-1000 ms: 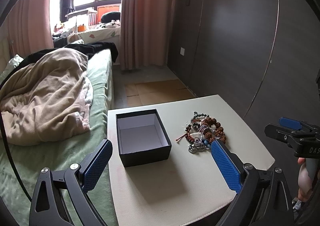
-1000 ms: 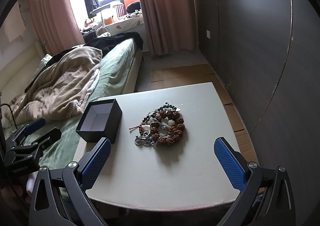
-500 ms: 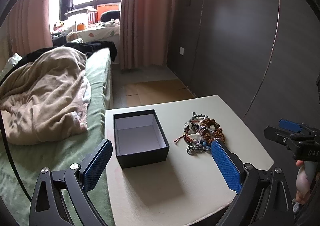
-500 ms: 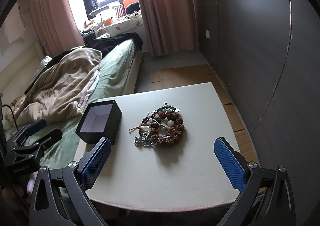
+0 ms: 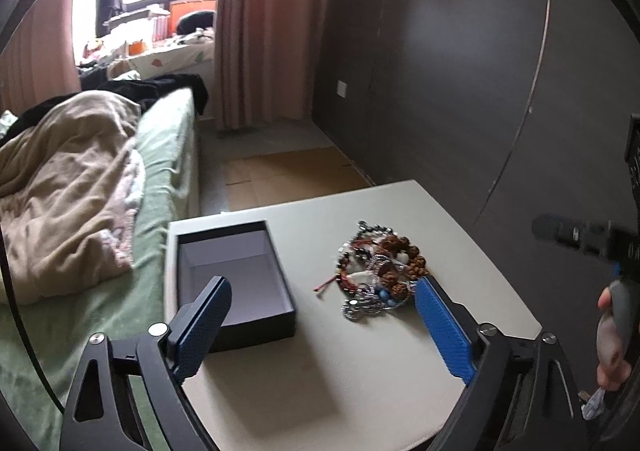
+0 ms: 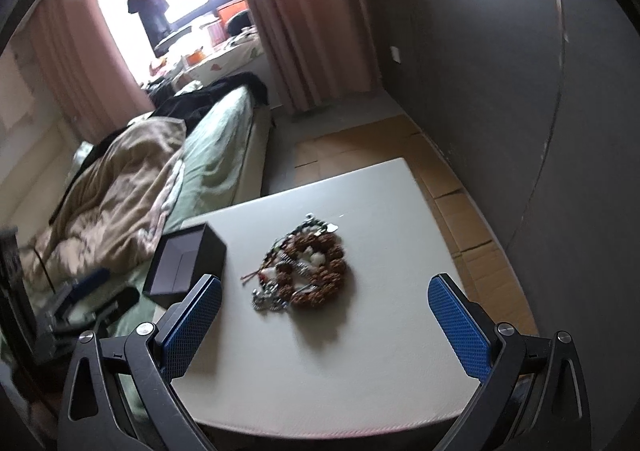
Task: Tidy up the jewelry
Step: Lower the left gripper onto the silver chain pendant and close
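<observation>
A tangled pile of jewelry [image 5: 378, 269] with brown bead bracelets and silver chains lies on the white table [image 5: 360, 371]. An open, empty black box [image 5: 232, 275] with a pale lining stands to its left. My left gripper [image 5: 320, 327] is open above the table's near side, its left finger over the box. My right gripper [image 6: 324, 321] is open above the near side of the table [image 6: 320, 379], with the jewelry pile [image 6: 310, 267] just beyond it and the box [image 6: 186, 263] to the left.
A bed with a green sheet [image 5: 160, 155] and beige blanket [image 5: 68, 171] runs along the table's left side. A dark panelled wall [image 5: 460, 71] stands to the right. Cardboard [image 5: 288, 175] lies on the floor beyond the table.
Both grippers have moved forward and lower over the table, so box and jewelry look closer. The right view has tilted. Both grippers stay open.
</observation>
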A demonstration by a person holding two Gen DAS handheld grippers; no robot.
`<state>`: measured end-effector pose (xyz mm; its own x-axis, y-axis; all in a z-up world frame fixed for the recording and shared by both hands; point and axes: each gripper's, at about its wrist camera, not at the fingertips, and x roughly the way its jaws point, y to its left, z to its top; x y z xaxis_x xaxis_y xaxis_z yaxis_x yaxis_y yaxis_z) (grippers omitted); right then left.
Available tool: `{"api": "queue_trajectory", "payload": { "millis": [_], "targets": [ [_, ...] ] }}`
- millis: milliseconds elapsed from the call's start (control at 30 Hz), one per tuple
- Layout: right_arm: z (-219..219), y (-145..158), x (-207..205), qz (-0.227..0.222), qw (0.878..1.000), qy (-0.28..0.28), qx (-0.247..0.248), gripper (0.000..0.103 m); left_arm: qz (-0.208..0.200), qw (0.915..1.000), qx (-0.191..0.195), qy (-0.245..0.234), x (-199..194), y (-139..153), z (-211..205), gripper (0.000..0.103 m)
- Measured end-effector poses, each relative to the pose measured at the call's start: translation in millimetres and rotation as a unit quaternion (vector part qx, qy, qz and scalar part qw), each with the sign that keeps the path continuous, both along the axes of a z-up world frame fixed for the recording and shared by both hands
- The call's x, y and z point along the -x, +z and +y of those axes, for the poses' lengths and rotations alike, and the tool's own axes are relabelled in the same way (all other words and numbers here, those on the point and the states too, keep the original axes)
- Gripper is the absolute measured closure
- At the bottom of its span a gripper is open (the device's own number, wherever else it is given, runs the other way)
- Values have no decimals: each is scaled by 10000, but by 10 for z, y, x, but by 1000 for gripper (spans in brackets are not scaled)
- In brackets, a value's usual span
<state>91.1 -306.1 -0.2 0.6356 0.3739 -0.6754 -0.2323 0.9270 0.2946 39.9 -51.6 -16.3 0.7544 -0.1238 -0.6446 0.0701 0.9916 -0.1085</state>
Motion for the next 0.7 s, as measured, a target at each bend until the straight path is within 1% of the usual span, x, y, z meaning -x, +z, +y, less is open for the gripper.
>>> {"api": "queue_trajectory", "payload": {
  "millis": [67, 133, 200, 300, 400, 467, 567, 600, 633, 700],
  "targets": [
    [-105, -13, -72, 42, 9998, -133, -136, 0, 54, 9999, -1, -122, -61, -52, -83, 16],
    [-202, -21, -136, 68, 9993, -262, -251, 0, 121, 9997, 13, -212, -126, -102, -163, 23],
    [-267, -35, -193, 130, 9986, -355, -364, 0, 173, 9995, 32, -275, -183, -135, -217, 27],
    [-340, -74, -279, 272, 9970, -455, -560, 0, 240, 9990, 42, -375, -268, -206, -323, 32],
    [-410, -143, -373, 453, 9950, -602, -651, 0, 348, 9981, 26, -504, -349, -280, -438, 37],
    [-465, -194, -425, 574, 9936, -683, -698, 0, 423, 9971, -46, -626, -390, -333, -509, 38],
    [-564, -239, -479, 699, 9911, -778, -828, 0, 578, 9951, -283, -744, -439, -436, -588, 39],
    [-589, -250, -494, 726, 9904, -805, -853, 0, 648, 9944, -332, -761, -450, -475, -608, 40],
    [-612, -260, -508, 750, 9900, -835, -856, 0, 742, 9936, -367, -775, -471, -524, -620, 46],
    [-662, -277, -535, 785, 9893, -870, -868, 0, 940, 9915, -412, -800, -522, -621, -636, 53]
  ]
}}
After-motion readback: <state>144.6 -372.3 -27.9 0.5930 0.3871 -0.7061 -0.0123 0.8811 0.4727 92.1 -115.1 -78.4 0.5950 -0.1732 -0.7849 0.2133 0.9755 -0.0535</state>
